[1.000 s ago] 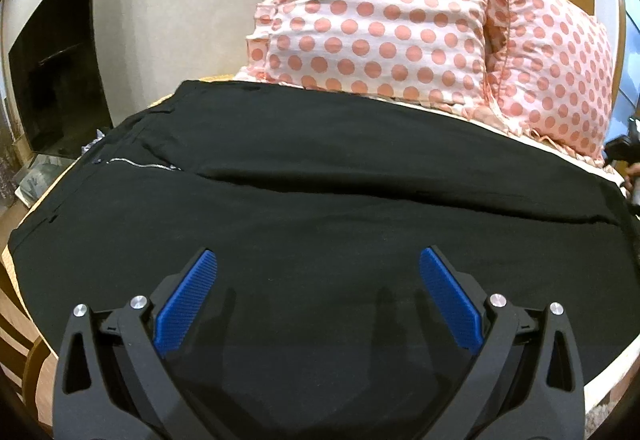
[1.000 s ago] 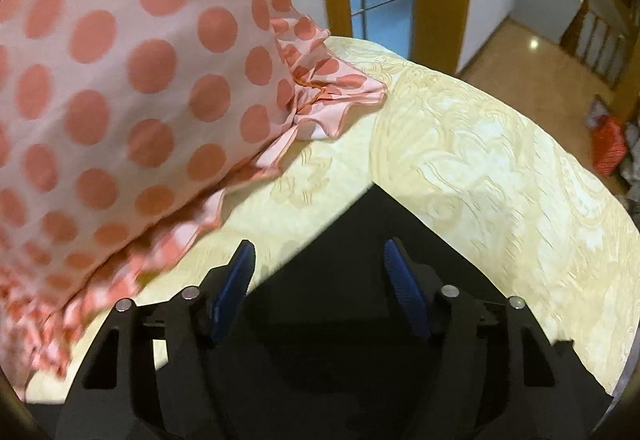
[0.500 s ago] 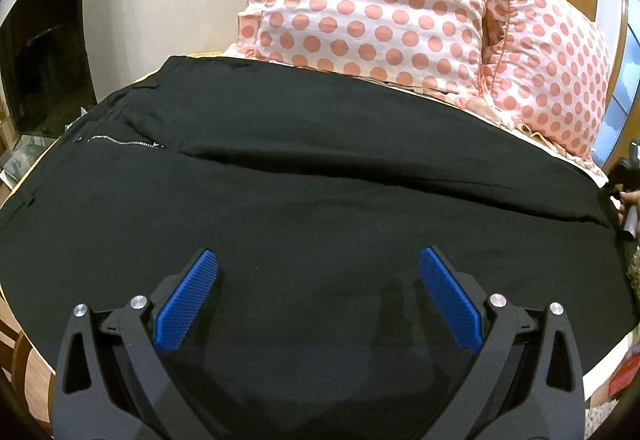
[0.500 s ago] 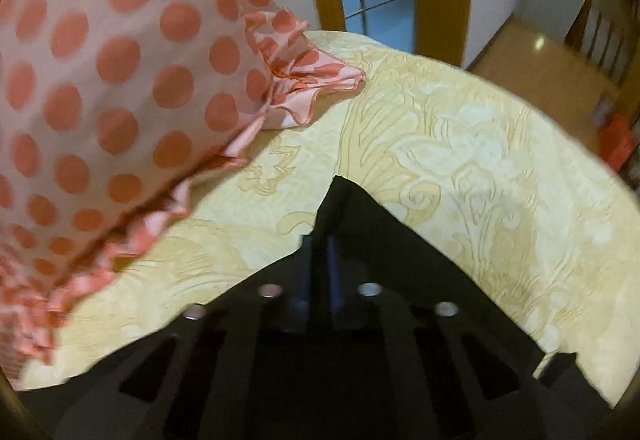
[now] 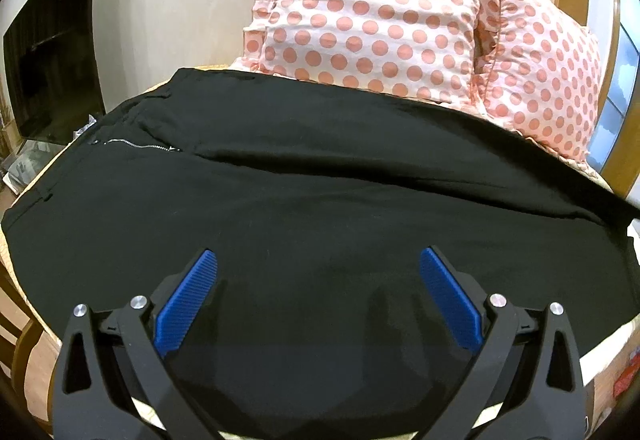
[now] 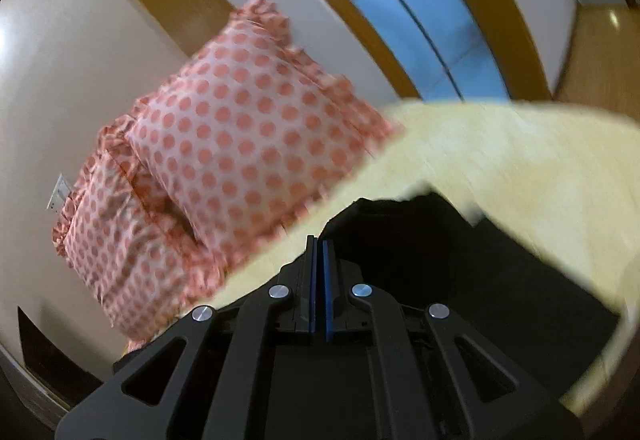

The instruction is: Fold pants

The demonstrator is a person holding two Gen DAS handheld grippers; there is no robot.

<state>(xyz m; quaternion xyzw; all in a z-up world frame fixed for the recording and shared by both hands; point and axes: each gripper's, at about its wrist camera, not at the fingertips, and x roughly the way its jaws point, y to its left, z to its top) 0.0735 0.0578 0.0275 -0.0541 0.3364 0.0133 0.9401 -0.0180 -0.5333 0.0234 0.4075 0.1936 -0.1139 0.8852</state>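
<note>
- Left wrist view: the black pants (image 5: 320, 200) lie spread flat across the bed (image 6: 500, 160), a matte, smooth woven cloth with a long crease running along the legs.
- A short silver zipper (image 5: 136, 146) shows near the waist end, at the left of this view.
- The left claw (image 5: 318, 304) hovers over the near leg with its fingers spread wide; their ribbed blue pads (image 5: 186, 306) touch nothing.
- Behind the pants stand two pillows (image 5: 372, 12), pale pink with coral polka dots and ruffled edges (soft, a little crumpled).
- Right wrist view: the right claw (image 6: 320, 272) is pressed together, and black pants cloth bunches just past its tips; the frame is blurred, so I cannot tell whether it pinches the fabric.
- The bedcover is pale yellow.
- No writing can be read anywhere.
</note>
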